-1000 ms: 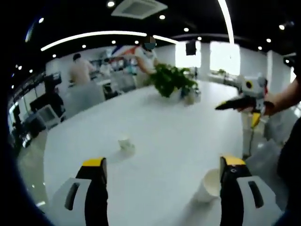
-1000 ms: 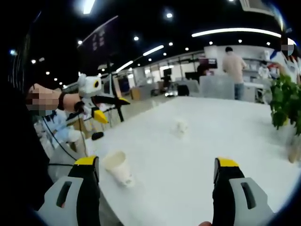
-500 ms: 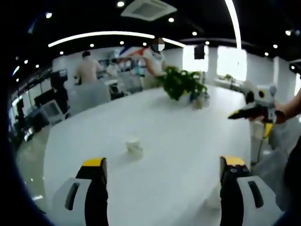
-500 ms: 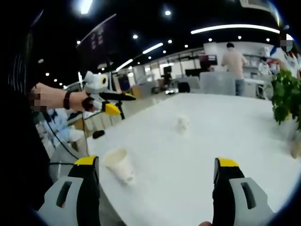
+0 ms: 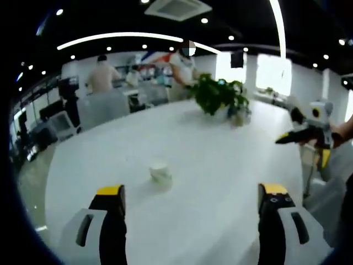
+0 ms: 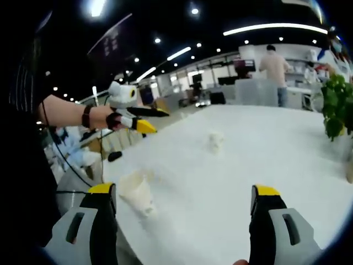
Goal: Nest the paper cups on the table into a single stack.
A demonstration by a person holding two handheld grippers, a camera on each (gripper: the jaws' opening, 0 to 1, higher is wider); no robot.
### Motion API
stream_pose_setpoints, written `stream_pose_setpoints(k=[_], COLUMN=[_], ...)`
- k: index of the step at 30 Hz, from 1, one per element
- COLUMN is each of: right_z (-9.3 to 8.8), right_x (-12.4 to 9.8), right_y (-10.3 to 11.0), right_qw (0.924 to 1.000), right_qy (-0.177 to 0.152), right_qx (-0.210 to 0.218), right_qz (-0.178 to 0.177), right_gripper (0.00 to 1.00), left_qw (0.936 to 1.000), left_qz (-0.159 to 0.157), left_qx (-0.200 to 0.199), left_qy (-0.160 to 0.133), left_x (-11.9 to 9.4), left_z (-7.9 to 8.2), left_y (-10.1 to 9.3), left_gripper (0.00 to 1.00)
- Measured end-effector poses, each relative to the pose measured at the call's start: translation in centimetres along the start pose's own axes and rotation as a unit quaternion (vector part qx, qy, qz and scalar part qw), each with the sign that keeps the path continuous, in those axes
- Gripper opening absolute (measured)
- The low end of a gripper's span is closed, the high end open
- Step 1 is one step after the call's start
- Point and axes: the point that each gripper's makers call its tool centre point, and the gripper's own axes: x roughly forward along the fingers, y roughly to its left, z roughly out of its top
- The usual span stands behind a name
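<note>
- The left gripper [image 5: 190,199] has its jaws wide apart, holding nothing.
- A small cup [image 5: 160,171] stands on the white table [image 5: 220,160], far ahead.
- The right gripper [image 6: 185,200] is wide apart too, holding nothing.
- Another cup [image 6: 136,191] sits by its left jaw, near the table's edge.
- A plant [image 5: 217,96] stands far back.

Left gripper [image 5: 190,199]: two black jaws with yellow tips, each mounted on a grey-white housing with a dark oval slot. Right gripper [image 6: 185,200]: identical build, black jaws, yellow tips, grey-white housings with slots. Seen from the right gripper view, the left gripper carries a white body above its black and yellow jaws. The hand [image 6: 102,117] holding it wears a dark wristband [image 6: 85,116]; a thin dark cable [image 6: 66,168] hangs below the forearm.
</note>
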Motion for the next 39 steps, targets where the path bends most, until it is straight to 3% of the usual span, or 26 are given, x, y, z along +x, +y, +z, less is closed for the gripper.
stream_pose_setpoints(k=[15,26,39], right_z=[-0.9,-1.3,-1.8], right_x=[0.5,0.6,0.8], right_y=[-0.8,-1.4,-1.6], right_qw=[0.9999,0.9997,0.9993], right_qy=[0.009,0.017,0.022], right_qx=[0.014,0.017,0.029], right_qz=[-0.004,-0.008,-0.009], right_gripper=[1.0,1.0,1.0], left_qw=[0.9995,0.9994,0.9989], left_qz=[0.001,-0.007,-0.003], left_qx=[-0.03,-0.033,-0.045], left_qy=[0.006,0.008,0.016], left_x=[4.6,7.1,10.4], left_z=[-1.1,-1.3,-3.0], left_y=[2.1,1.8,3.4], left_gripper=[0.94,0.94,0.94])
